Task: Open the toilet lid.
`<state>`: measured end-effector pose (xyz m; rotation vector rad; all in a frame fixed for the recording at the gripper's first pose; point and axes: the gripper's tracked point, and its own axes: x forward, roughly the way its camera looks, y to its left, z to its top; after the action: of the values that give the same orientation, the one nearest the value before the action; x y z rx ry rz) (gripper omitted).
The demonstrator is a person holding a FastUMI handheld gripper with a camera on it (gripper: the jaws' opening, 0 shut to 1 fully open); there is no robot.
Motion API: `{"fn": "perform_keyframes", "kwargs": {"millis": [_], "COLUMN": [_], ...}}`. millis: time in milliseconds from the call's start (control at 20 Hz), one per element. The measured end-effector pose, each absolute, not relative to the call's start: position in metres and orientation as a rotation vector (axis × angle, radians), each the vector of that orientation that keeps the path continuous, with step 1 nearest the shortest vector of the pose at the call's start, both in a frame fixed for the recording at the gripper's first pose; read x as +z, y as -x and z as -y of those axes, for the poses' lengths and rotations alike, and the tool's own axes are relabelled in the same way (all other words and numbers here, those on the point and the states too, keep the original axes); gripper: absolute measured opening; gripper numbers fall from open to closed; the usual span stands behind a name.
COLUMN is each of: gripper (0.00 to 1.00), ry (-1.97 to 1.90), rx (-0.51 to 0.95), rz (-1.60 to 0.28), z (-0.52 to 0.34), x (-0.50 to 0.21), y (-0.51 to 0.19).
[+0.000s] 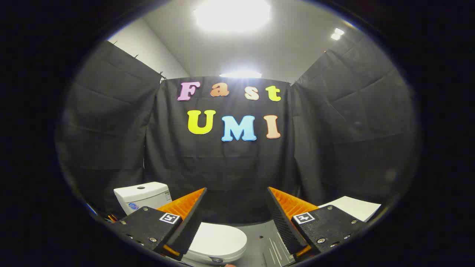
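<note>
Lid still down, nothing started.
Your gripper (236,215) hangs open above the toilet lid (219,241); you must still lift it.

Booth hung with black cloth under bright ceiling lights.
The cloth wall (230,163) has side curtains angling forward; above it a white ceiling (282,48) carries a glaring light panel (232,15).

Toilet lid (219,241) partly behind tongs (237,217)
</note>
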<state>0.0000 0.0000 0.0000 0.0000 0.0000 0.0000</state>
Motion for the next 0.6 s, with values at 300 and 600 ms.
{"fn": "perform_keyframes", "kwargs": {"millis": [300,600], "gripper": [0.95,0.95], "ry": [-0.025,-0.018], "rx": [-0.038,-0.043], "rz": [-0.003,-0.014], "z": [0.017,0.016], "x": [-0.011,-0.014], "y": [0.002,0.001]}}
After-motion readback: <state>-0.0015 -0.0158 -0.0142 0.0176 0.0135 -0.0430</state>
